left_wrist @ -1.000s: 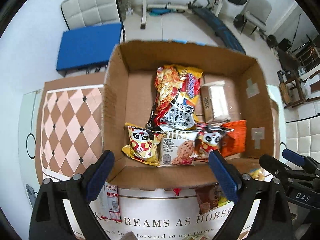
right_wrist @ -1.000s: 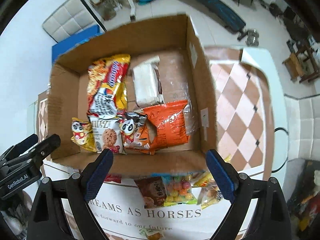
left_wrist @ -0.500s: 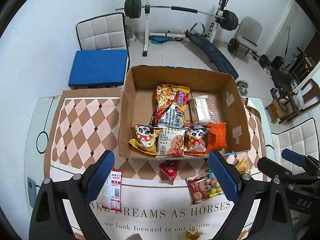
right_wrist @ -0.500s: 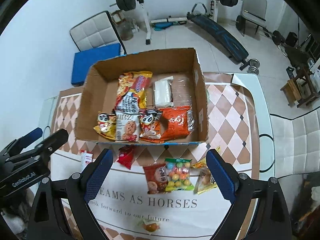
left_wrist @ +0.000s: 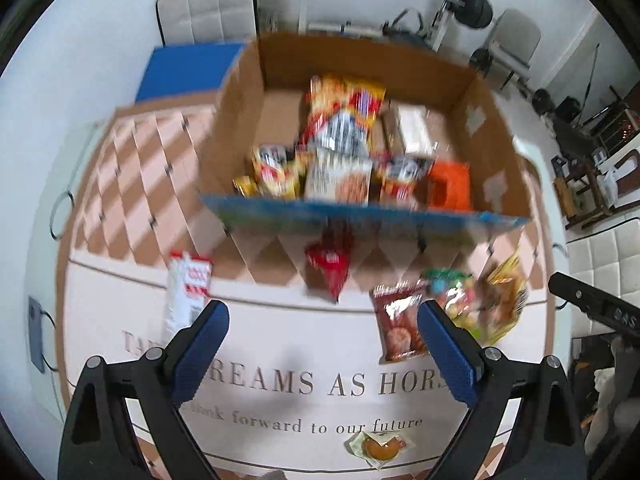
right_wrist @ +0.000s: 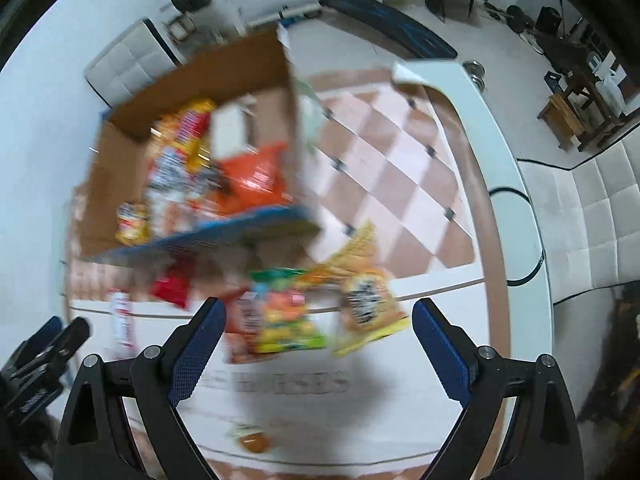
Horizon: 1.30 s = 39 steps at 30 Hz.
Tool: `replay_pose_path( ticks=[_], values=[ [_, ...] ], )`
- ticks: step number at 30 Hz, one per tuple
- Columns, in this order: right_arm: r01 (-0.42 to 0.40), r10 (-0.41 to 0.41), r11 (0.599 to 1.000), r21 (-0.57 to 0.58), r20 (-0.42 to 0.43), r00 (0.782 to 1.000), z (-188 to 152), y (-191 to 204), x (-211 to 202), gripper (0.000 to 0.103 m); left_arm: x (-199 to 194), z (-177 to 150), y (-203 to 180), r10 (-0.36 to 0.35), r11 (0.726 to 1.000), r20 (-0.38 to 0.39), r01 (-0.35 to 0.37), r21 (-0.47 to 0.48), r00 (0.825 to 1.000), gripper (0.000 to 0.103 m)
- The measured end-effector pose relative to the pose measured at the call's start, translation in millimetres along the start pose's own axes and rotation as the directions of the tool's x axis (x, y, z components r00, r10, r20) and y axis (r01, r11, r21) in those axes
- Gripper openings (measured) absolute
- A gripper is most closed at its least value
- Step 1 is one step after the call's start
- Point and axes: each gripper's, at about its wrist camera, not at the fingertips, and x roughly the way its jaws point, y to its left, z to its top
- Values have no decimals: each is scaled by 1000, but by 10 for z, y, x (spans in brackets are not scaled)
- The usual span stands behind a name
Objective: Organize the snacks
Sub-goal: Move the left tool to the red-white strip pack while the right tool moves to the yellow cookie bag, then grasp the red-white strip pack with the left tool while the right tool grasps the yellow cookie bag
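At six o'clock in both wrist views we see our own blue-padded claws: our left gripper stands spread wide with nothing between its pads, over a white mat printed with grey lettering, and our right gripper is likewise wide apart and empty, its view badly smeared. Just past the left claw, toward five o'clock, a small clear packet with an orange sweet lies on the mat. Farther out, at nine o'clock of the left claw, a white and red sachet lies flat; at twelve o'clock a red wrapper sits where the mat meets the checkered tablecloth. At two o'clock a brown cookie packet lies touching a bag of coloured candies, with a yellow snack bag just beside that. In the right view the same candies and yellow bag lie right ahead of the open claw at twelve o'clock. Beyond them all stands the cardboard box, blue along its near edge, holding several snack packs, an orange bag at its right corner among them. Behind the table we make out a white chair and a weight bench.
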Motion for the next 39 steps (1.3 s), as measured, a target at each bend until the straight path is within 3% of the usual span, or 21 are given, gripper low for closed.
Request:
replay_pose_path(
  ticks=[5,9,12,16,24,31,34,39],
  values=[
    [-2,-2,1000,-27,-116,993,112,-258,670,96,419,-143,-95,35,999,-69,-35,4,997,97],
    [-46,43,999,-12,-178,983,132,-336,1027,92,650,-198,-87,61,998,-109,-61,8,992,97],
    [-47,46,999,-2,-201,979,133,-346,1161,57,766,-198,-15,89,996,-140,-90,-2,986,97],
    [-24,32,999,42,-200,979,94,-403,1140,44,809,-166,147,90,995,-149,-96,-30,985,96],
    [-7,47,985,174,-229,972,-354,-363,750,43,714,-184,619,80,993,-161,-93,-73,984,96],
    [-9,95,972,237,-355,930,-941,80,1004,43,825,-245,1246,123,978,-232,-158,-136,965,96],
    [5,77,976,216,-370,926,-1004,266,1118,43,968,-203,1462,156,972,-262,-195,-133,952,96],
    [35,22,989,142,-377,926,-933,596,1234,43,1318,-161,1674,142,970,-344,-199,-136,928,96]
  ],
)
